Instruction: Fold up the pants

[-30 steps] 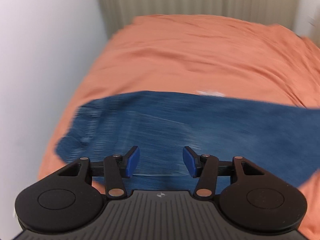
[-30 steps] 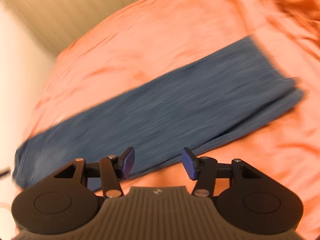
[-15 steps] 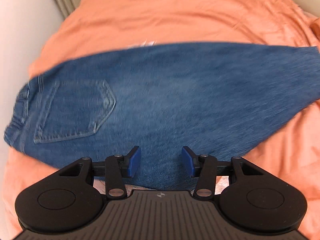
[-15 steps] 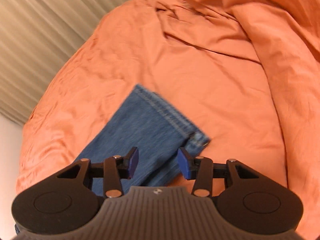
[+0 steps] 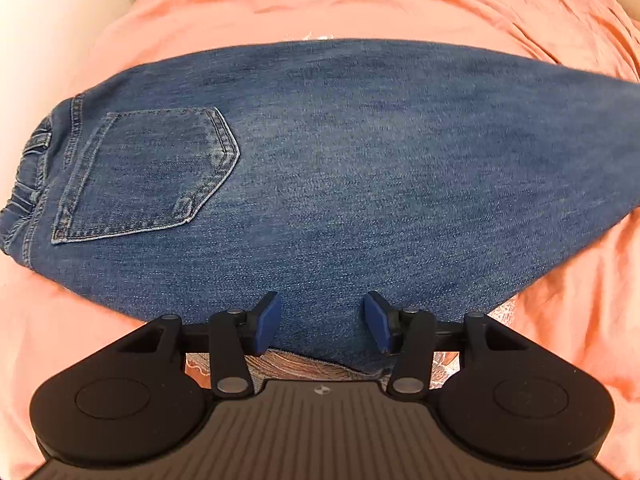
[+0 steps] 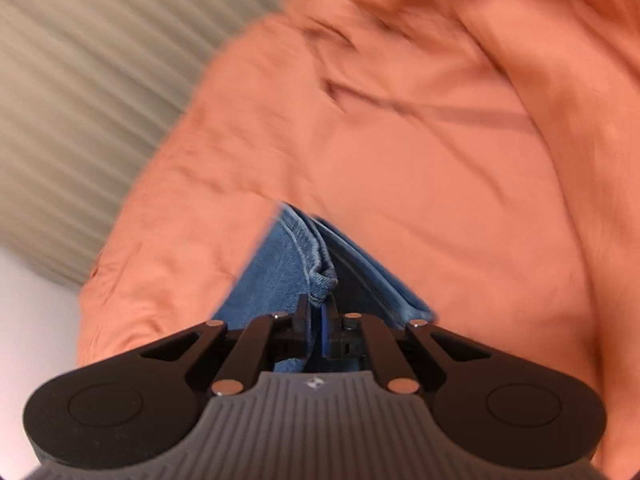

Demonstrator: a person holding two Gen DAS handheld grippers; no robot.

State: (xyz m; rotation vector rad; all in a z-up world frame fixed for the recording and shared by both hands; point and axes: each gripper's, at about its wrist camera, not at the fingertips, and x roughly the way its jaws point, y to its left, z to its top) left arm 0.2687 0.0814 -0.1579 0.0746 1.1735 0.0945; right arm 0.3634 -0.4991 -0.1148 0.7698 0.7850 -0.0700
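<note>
Blue denim pants (image 5: pixel 340 168) lie flat across an orange bedsheet (image 5: pixel 360 4), folded lengthwise, back pocket (image 5: pixel 148 172) up and waistband (image 5: pixel 28 168) at the left. My left gripper (image 5: pixel 322 322) is open, low over the near edge of the seat area, its blue pads apart above the denim. My right gripper (image 6: pixel 316 312) is shut on the hem end of the pants legs (image 6: pixel 316 276), which bunches up between the pads and lifts off the sheet (image 6: pixel 420 160).
The orange sheet covers the whole bed and is wrinkled toward the far right (image 6: pixel 520 40). A ribbed beige curtain (image 6: pixel 88 92) and a white wall (image 5: pixel 48 40) stand beside the bed on the left.
My right gripper has closed on the leg hems, which were between open pads half a second ago. My left gripper has dropped closer to the pants and stays open.
</note>
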